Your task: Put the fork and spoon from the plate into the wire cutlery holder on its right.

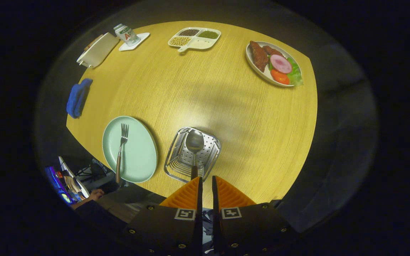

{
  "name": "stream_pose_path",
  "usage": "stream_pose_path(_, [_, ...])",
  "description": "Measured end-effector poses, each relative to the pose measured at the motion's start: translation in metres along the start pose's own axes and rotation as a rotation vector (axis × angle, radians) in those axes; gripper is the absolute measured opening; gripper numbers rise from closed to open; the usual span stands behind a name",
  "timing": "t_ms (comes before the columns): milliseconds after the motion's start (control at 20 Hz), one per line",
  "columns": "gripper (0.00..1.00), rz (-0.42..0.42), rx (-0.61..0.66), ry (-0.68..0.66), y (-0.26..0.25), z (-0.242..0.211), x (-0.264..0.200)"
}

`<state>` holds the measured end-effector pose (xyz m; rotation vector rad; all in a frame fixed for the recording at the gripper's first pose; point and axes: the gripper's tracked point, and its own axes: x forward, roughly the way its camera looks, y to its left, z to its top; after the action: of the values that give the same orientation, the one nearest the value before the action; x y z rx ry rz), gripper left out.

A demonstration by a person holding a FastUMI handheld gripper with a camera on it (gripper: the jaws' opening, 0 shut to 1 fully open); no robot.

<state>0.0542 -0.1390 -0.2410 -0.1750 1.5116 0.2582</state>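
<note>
The round wooden table [205, 103] takes up most of the scene, lit brightest around its middle. At its near side, left of the fingers, lies the pale green plate [137, 156], and on it the fork [121, 151] rests with tines pointing away and its brown handle running back past the plate's near rim. Just right of the plate, directly ahead of the fingers, stands the wire cutlery holder [176, 156], a square steel basket with a perforated floor. The spoon [194, 142] is in it, bowl over the holder's far half, handle leading back toward the fingertips.

The gripper [205, 179] hangs above the holder's near edge. Its 2 orange ribbed fingers [187, 195] stand nearly together, a narrow slot left between them. The spoon's handle end meets the tips, slightly to the left one's side; I cannot tell whether both fingers press on it.

Across the table sits a white plate of food [274, 64] with dark meat, a pink slice, tomato and lettuce. A 4-part divided dish [195, 37] holds beans and grains. Farther left are a can [126, 34] on a white coaster [138, 40], a cream box [97, 50] and a folded blue cloth [78, 97]. A hand [94, 194] shows below the table's near-left edge.
</note>
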Motion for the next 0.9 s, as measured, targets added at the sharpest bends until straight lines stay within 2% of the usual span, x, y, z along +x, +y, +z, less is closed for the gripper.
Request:
stream_pose_path(150, [0.12,0.032,0.028,-0.041,0.007,-0.001,-0.017])
stream_pose_path(300, [0.12,0.03,0.027,-0.08,0.016,-0.005,-0.03])
stream_pose_path(500, [0.12,0.069,0.015,-0.115,0.048,-0.019,-0.041])
stream_pose_path(700, [0.12,0.047,-0.049,-0.129,0.074,-0.03,-0.031])
stream_pose_path(900, [0.13,0.103,-0.058,-0.116,0.118,-0.039,-0.007])
